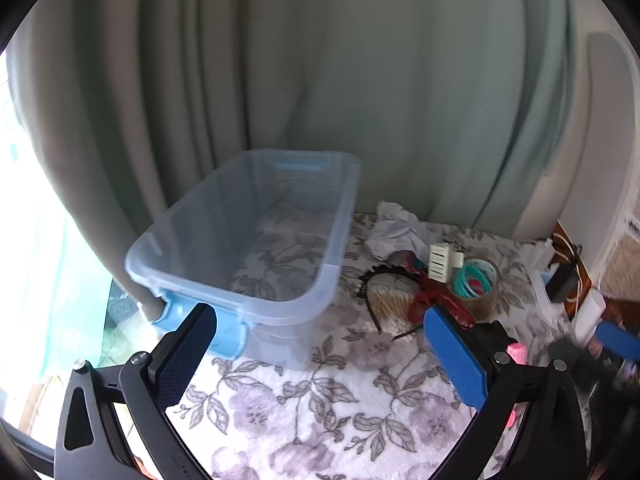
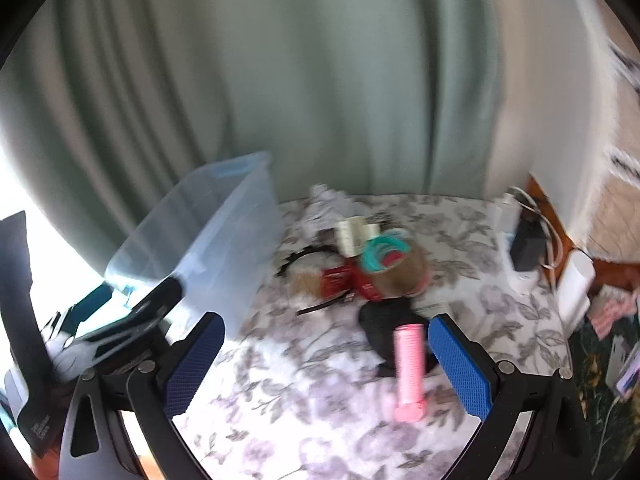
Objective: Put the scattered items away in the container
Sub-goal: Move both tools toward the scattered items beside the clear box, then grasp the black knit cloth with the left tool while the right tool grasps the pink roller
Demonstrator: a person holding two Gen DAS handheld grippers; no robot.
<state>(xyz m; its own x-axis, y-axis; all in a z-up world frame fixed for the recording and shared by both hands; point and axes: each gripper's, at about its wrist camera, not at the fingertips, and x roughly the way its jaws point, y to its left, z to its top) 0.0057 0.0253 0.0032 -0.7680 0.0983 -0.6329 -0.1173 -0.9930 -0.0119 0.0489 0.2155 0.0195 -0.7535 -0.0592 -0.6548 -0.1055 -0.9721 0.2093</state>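
A clear plastic container (image 1: pixel 168 258) with blue latches stands on the floral cloth at the left, with nothing in it; it also shows in the right wrist view (image 2: pixel 240 196). My left gripper (image 1: pixel 320 340) is open and empty just in front of it. A pile lies to its right: a tape roll (image 1: pixel 486 296) with teal rings, a black headband (image 1: pixel 370 284), cotton swabs (image 1: pixel 390 304), a white comb (image 1: pixel 438 260), crumpled paper (image 1: pixel 394 230). My right gripper (image 2: pixel 326 344) is open and empty. A pink hair roller (image 2: pixel 408 364) lies on a black item (image 2: pixel 380 316) between its fingers.
A grey-green curtain (image 1: pixel 320 80) hangs behind the table. At the right edge stand a black charger (image 2: pixel 528 244) with cables and a white bottle (image 2: pixel 576 284). The floral cloth (image 1: pixel 320 400) covers the table's front. The other gripper (image 2: pixel 132 312) shows at the left of the right wrist view.
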